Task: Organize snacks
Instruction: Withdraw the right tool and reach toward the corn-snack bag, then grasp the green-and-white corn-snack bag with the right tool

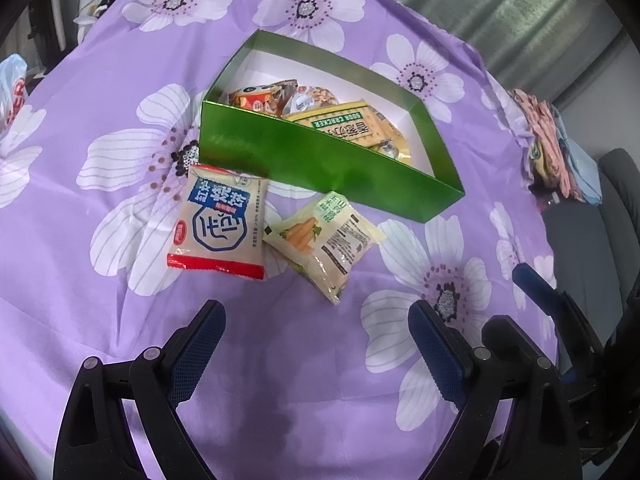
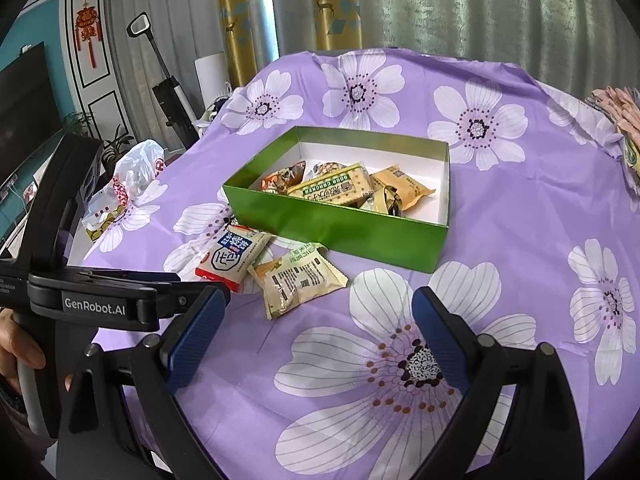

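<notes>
On the purple flowered cloth (image 1: 280,360), left wrist view: green box (image 1: 320,160) sits open-topped, white inside, near the middle. Inside the box: a soda cracker pack (image 1: 352,126) leaning along the near wall, an orange-brown packet (image 1: 260,98) at the left end, a clear bag of round snacks (image 1: 320,96) behind it, and a small yellow wrapper (image 1: 394,150) to the right of the cracker pack. The right end of the box floor is bare white. Just in front of the box's left corner lies a red-and-white packet (image 1: 220,224), flat on the cloth, outside the box. Beside it on the right, touching or slightly overlapping its edge, lies a carrot-print packet (image 1: 324,240), also outside the box. Left gripper (image 1: 316,316) hovers in front of the box above bare cloth, jaws spread wide, nothing between them, short of both loose packets.

Right wrist view: green box (image 2: 340,224) again holds the soda cracker pack (image 2: 332,188), orange-brown packet (image 2: 284,178) and a tan packet (image 2: 404,188) toward its right. Red-and-white packet (image 2: 232,256) and carrot-print packet (image 2: 300,280) lie just in front of the box's left half. Right gripper (image 2: 320,300) hangs wide and empty in front of the box. A plastic bag (image 2: 128,184) lies well left of the box. The left gripper's body crosses the left edge, a hand (image 2: 16,348) on its handle.
</notes>
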`<state>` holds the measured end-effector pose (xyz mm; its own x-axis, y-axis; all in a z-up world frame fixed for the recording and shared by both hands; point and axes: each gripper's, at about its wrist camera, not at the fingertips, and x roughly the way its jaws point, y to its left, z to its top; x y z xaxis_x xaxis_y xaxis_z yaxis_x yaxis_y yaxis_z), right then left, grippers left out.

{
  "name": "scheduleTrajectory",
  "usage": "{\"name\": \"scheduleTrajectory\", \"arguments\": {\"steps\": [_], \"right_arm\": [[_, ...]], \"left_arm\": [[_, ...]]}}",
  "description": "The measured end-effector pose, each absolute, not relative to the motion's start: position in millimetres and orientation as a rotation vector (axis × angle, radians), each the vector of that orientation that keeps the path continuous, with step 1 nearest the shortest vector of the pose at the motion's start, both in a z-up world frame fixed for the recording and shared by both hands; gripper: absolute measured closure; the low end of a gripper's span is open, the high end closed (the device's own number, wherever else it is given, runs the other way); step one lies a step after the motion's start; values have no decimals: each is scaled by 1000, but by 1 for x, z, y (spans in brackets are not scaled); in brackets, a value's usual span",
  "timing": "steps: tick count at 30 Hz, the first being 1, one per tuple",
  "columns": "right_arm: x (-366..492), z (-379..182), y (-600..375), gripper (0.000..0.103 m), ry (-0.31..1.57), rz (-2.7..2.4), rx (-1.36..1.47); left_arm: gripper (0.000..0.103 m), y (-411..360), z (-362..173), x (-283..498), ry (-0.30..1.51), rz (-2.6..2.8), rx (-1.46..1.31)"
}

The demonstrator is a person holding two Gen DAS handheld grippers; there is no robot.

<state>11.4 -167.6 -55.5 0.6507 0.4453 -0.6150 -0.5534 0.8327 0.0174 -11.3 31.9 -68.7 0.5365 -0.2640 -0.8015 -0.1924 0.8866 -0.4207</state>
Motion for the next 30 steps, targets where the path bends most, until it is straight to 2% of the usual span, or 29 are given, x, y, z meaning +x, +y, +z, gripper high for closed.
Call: {"name": "scheduleTrajectory", "arguments": {"steps": [16, 30], "right_arm": [[49, -103, -167, 8, 778, 635, -131], [106, -120, -136, 8, 803, 868, -198]], "left_arm": [[10, 43, -95, 2, 1004, -67, -664], [10, 42, -112, 26, 1019, -85, -843]]}}
